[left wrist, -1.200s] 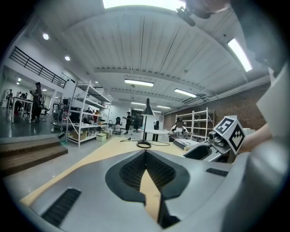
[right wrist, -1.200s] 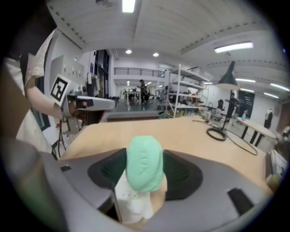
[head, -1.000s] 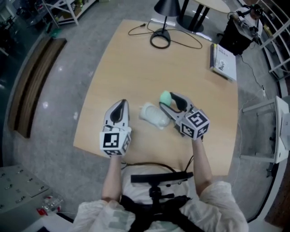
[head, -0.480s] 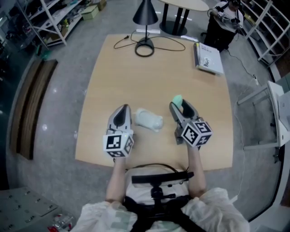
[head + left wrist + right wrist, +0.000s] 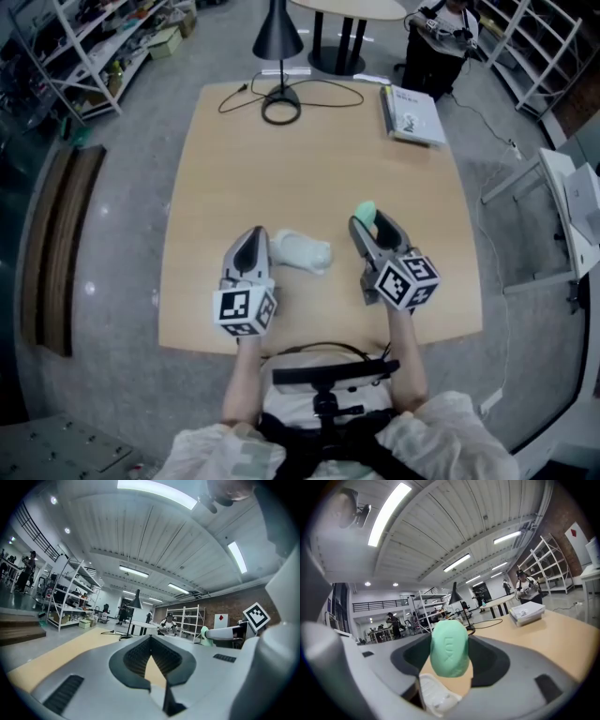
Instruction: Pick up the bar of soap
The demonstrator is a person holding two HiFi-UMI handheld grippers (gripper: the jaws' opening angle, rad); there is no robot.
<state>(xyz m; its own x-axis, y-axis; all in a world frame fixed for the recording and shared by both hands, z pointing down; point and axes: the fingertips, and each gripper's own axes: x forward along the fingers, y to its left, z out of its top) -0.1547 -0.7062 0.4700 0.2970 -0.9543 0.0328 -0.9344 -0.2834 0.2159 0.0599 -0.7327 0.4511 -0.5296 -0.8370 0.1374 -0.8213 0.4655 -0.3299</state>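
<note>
The bar of soap (image 5: 366, 211) is mint green and oval; it sits clamped at the tip of my right gripper (image 5: 367, 221), held above the wooden table (image 5: 319, 141). In the right gripper view the soap (image 5: 449, 649) stands upright between the jaws, an embossed word on its face. My left gripper (image 5: 250, 242) hovers over the near left part of the table with its jaws shut and nothing between them (image 5: 151, 644). A crumpled white cloth or wrapper (image 5: 300, 251) lies on the table between the two grippers.
A black lamp (image 5: 277, 37) with a ring base and cable stands at the table's far edge. A book (image 5: 412, 114) lies at the far right corner. A white round table, shelving racks and a white frame surround the table on the grey floor.
The right gripper has carried the soap to the right, away from the white cloth, and both grippers have drawn slightly toward me. The head view has shifted, showing more of the table.
</note>
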